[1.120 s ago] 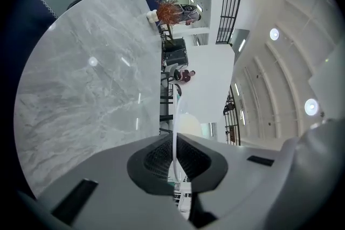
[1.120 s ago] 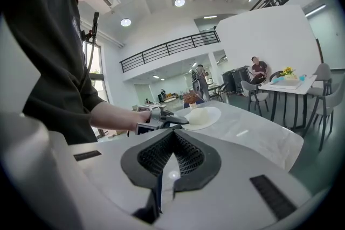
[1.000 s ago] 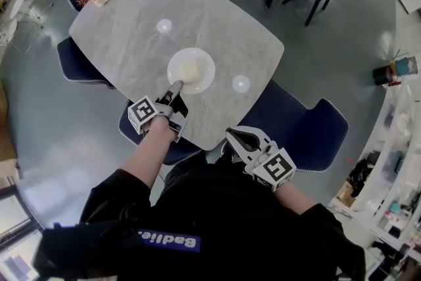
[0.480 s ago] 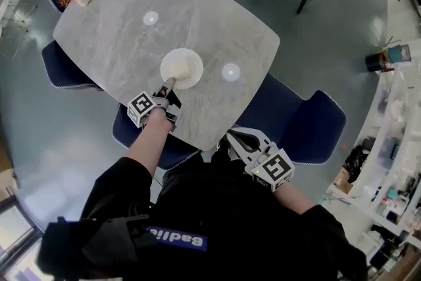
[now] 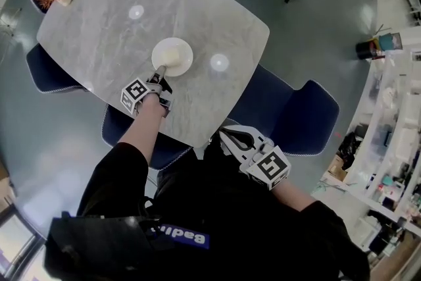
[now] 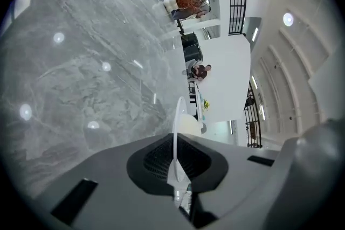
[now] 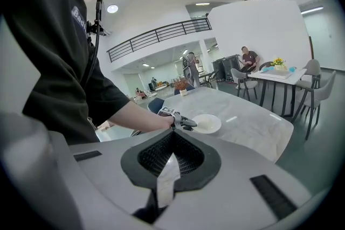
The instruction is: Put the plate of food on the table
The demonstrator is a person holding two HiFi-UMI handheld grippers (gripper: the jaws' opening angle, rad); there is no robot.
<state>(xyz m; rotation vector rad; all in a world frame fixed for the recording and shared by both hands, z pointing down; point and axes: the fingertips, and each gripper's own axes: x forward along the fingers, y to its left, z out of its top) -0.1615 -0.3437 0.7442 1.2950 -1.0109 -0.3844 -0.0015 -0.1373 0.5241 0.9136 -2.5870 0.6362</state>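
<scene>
the left gripper [image 5: 159, 74] has its jaws closed on the near rim of the white plate [image 5: 187, 58]; in the left gripper view that rim [image 6: 176, 126] runs edge-on straight into the pinch. the right gripper [image 5: 229, 135] is held back close to the person's body, off the table edge, jaws together with nothing between them. the plate carries a pale mound of food [image 5: 168, 52] and sits on the grey marble table [image 5: 112, 23], towards the near side, with a dark blue chair [image 5: 289, 112] just past the edge. from the right gripper view the plate [image 7: 207, 124] looks flat on the surface, so i judge the set-down step as good as done. the next move calls for parting the left jaws and drawing them back low and level, without dragging or tipping the rim.
</scene>
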